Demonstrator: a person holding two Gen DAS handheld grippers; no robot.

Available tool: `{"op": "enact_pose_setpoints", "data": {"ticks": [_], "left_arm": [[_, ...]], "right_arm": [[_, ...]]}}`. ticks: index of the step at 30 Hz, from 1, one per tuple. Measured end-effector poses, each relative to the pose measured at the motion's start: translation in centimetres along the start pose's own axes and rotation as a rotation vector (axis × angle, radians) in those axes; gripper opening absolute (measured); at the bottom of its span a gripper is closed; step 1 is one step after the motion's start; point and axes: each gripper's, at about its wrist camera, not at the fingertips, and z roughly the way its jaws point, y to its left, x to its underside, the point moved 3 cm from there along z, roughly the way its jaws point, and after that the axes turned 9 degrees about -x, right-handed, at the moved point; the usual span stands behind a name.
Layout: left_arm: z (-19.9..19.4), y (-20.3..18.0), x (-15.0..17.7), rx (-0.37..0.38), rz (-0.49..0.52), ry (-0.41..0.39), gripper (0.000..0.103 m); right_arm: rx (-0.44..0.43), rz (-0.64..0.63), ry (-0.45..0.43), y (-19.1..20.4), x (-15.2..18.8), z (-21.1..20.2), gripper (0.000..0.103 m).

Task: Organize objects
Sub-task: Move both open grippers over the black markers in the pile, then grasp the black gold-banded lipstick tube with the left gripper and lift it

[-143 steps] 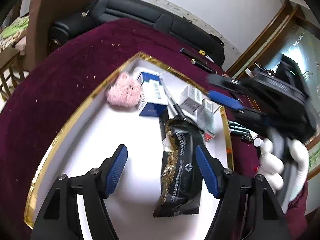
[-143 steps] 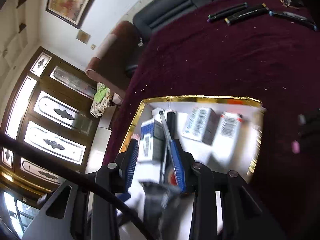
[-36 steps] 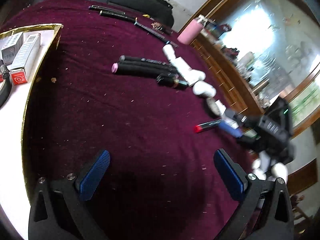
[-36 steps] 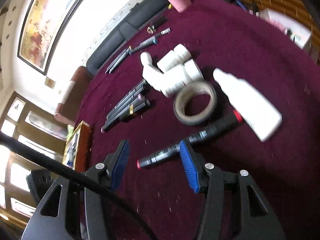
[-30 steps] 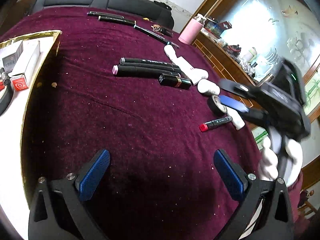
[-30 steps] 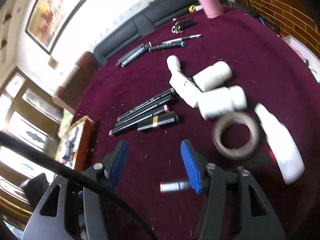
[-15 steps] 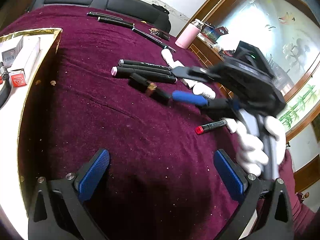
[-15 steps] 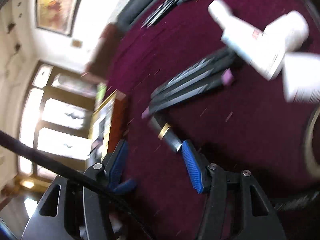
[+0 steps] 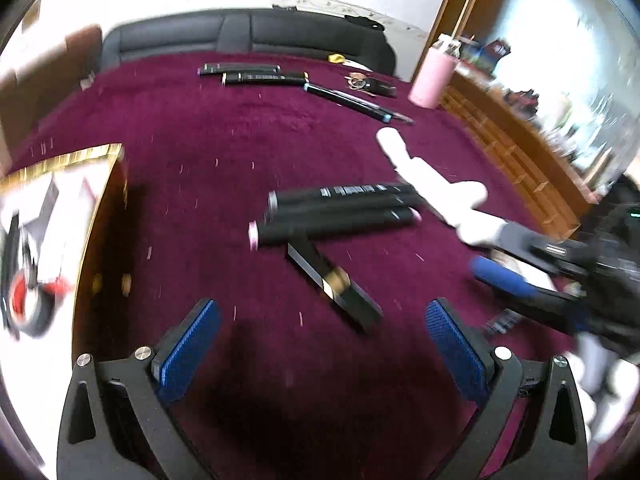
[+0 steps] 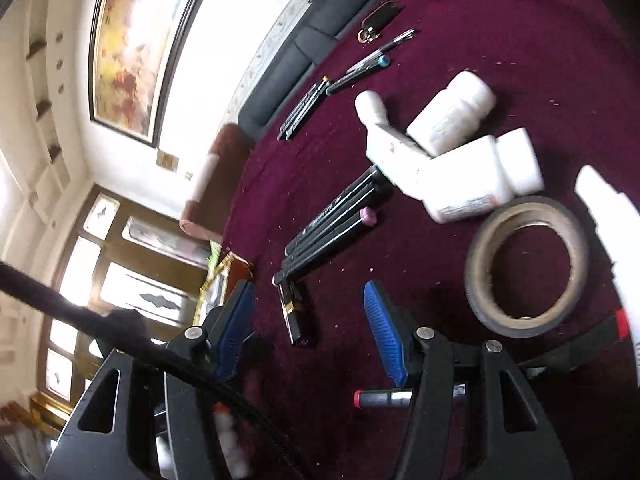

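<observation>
- The desk (image 9: 224,152), clothed in maroon, carries everything.
- A gold-rimmed tray (image 9: 100,152) sits at its left edge.
- Left hand-held gripper (image 9: 320,344) hovers released, holding nothing.
- Right hand-held gripper (image 10: 310,328) is likewise released and empty.
- White bottles (image 10: 452,120) cluster mid-desk, a tape roll (image 10: 528,268) just beside them.
- Black markers (image 9: 336,212) lie bundled there.
- A gold-banded black tube (image 9: 334,286) touches the markers, lying between the left jaws' line of sight.

Black gripper frames (image 9: 320,344), blue ribbed fingers (image 9: 186,350), silver screws, white glove (image 9: 608,384)
</observation>
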Motion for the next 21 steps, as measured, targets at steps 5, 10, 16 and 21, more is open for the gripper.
{"op": "enact_pose_setpoints", "data": {"ticks": [5, 10, 16, 21], "left_arm": [[4.2, -1.9, -1.2, -0.125, 0.106, 0.018, 0.059], [4.0, -3.2, -1.2, -0.07, 0.2, 0.017, 0.013], [1.7, -1.4, 0.3, 0.024, 0.148, 0.033, 0.013], [-3.1, 1.0, 2.0, 0.129, 0.071, -0.004, 0.014]], "right_arm": [[-0.052, 0.026, -0.029, 0.4, -0.4, -0.2, 0.061], [-0.08, 0.064, -0.003, 0.0, -0.5, 0.3, 0.063], [-0.078, 0.048, 0.004, 0.0, -0.6, 0.6, 0.063], [-0.015, -0.018, 0.002, 0.3, -0.5, 0.9, 0.063]]}}
